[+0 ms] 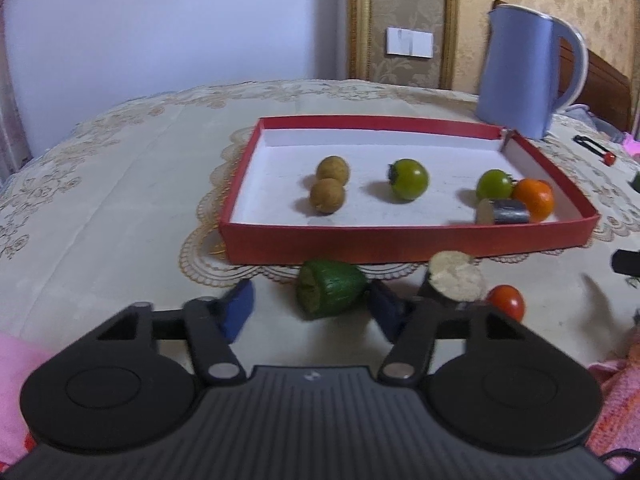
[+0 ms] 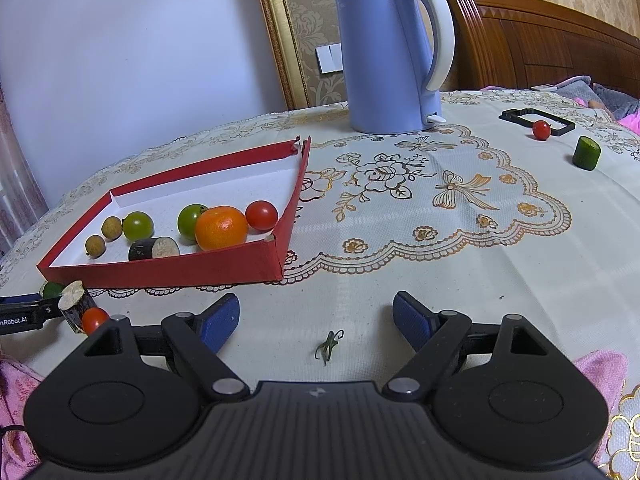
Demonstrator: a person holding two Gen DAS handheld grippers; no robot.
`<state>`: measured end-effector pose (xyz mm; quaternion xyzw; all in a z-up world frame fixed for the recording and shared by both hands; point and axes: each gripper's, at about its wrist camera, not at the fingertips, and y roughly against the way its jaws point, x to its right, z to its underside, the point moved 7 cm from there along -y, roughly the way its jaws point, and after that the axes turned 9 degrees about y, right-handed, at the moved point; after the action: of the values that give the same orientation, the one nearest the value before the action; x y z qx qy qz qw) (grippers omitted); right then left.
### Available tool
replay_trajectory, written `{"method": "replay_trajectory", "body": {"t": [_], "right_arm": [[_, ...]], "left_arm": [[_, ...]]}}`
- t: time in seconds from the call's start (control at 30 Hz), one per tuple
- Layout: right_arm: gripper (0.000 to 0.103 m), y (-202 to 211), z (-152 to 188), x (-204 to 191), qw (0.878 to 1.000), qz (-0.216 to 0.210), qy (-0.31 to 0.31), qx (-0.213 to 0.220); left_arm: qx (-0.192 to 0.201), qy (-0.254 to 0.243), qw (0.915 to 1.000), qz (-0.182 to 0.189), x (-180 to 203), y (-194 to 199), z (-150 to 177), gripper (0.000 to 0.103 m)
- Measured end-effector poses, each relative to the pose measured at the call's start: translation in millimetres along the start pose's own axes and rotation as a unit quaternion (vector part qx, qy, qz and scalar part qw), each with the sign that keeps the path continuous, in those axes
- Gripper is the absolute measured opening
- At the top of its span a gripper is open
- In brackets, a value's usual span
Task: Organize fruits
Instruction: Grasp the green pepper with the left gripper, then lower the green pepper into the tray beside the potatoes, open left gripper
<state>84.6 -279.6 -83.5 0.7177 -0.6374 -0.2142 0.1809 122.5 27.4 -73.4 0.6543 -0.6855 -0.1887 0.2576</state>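
Just in front of the red box lid (image 1: 400,240), I have the left gripper (image 1: 312,312) straddling a green cucumber chunk (image 1: 330,292); the right pad touches it, the left stands clear, so no grasp yet. Fruits already sit inside the lid, evidently as the collection point. My right gripper (image 2: 316,320) hangs released, empty. Partial lettering "nRobot.AI" (image 2: 14,322) is legible.

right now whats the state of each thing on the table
left gripper: part closed around cucumber piece, left pad short of it
right gripper: open, empty
red tray: holds fruit, lidless
orange: in tray
kettle: upright, lid shut
sugarcane piece: outside tray, on cloth
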Motion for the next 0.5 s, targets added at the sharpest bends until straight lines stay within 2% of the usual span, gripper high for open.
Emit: {"method": "replay_trajectory", "body": {"t": [0.07,0.13,0.5], "right_arm": [[0.084,0.0,0.0,0.0,1.0,0.0,0.0,0.0],[0.084,-0.1,-0.1,0.0,1.0,0.0,0.0,0.0],[0.084,0.0,0.1,0.1,1.0,0.0,0.0,0.0]], "left_arm": [[0.001,-0.004,1.0,0.006,2.3,0.7,0.7,0.047],[0.002,-0.004,0.9998,0.017,4.0,1.4,0.9,0.035],[0.008,-0.003,0.9998,0.019,2.3,5.4,-1.7,0.034]]}}
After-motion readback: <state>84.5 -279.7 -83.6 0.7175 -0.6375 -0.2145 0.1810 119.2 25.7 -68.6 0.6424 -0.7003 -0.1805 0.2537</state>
